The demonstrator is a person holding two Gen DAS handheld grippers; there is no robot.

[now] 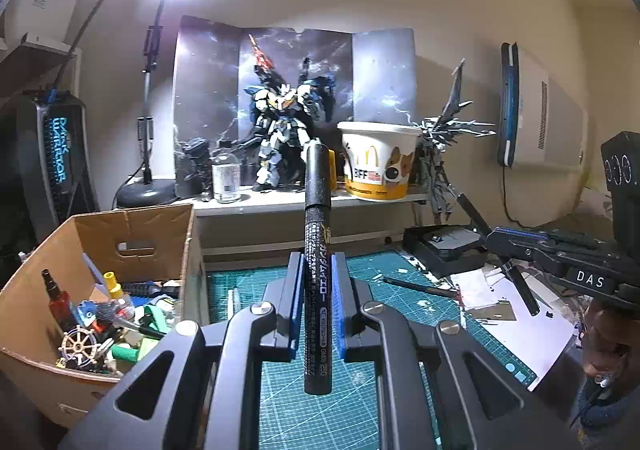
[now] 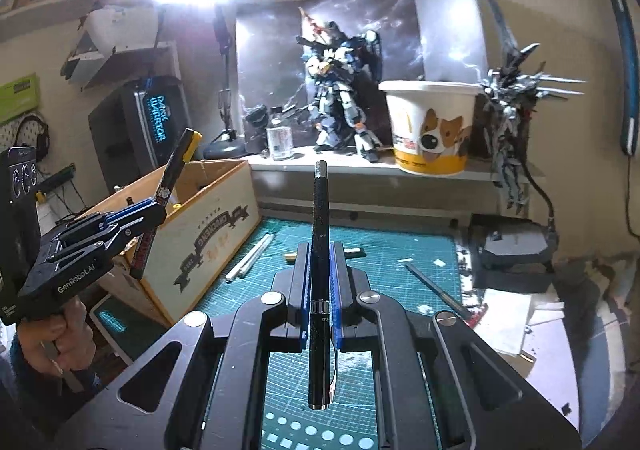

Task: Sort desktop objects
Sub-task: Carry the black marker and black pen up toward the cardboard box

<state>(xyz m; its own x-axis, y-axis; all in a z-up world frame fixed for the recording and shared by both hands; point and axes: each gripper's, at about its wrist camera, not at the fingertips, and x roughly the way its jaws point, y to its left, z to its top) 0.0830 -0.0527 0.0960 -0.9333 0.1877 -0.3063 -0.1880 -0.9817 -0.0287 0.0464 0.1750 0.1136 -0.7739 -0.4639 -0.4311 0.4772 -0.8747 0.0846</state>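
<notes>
Over the cutting mat (image 2: 384,250), only the right view shows the marker's (image 2: 176,165) yellow end.

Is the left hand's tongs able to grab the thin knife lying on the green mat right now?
Probably not yet. The left tongs are already shut on a black marker, so nothing else fits between them. The knife itself lies bare on the green mat, nothing covering it.

Box (image 1: 132,250) left of mat (image 1: 360,390)
</notes>
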